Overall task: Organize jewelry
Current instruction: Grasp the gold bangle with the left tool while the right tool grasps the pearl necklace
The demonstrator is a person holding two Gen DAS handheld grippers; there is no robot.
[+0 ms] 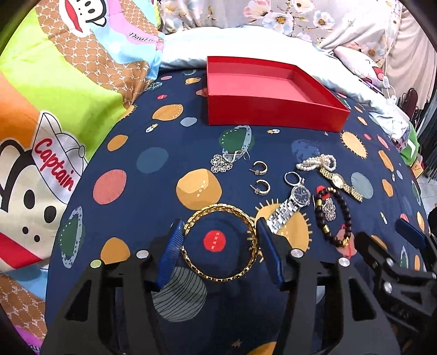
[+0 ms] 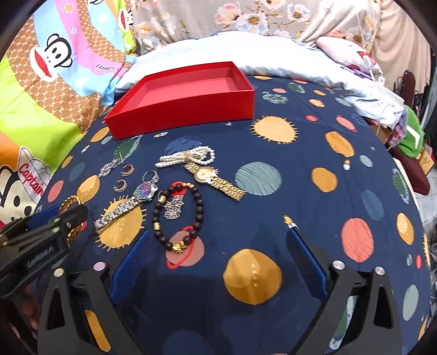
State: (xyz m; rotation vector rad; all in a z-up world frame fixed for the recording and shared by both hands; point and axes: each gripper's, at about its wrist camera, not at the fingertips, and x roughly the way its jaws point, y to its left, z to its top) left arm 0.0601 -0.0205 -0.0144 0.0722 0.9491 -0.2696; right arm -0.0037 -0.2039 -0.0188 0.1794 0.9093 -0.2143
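Note:
My left gripper (image 1: 220, 224) is shut on a gold chain bangle (image 1: 218, 208), with a blue pad pressing on each side of it, just above the navy planet-print bedspread (image 1: 153, 207). An empty red box (image 1: 273, 112) sits further back. Between them lie a silver watch (image 1: 299, 195), a gold watch (image 1: 338, 181), a pearl bracelet (image 1: 314, 162), a dark bead bracelet (image 2: 199, 207), two hoop earrings (image 1: 259, 168), a silver ring (image 1: 291, 177) and a filigree pendant (image 1: 221, 162). My right gripper (image 2: 218, 237) stands wide open over bare bedspread, and the bead bracelet lies just ahead of its left finger.
A cartoon-print quilt (image 1: 54, 95) is bunched along the left. A pale pillow (image 2: 218, 49) and floral fabric (image 2: 245, 16) lie behind the box. The bed's right edge drops off towards a green item (image 2: 412, 139) and floor clutter. The left gripper's body (image 2: 41, 240) reaches into the right wrist view.

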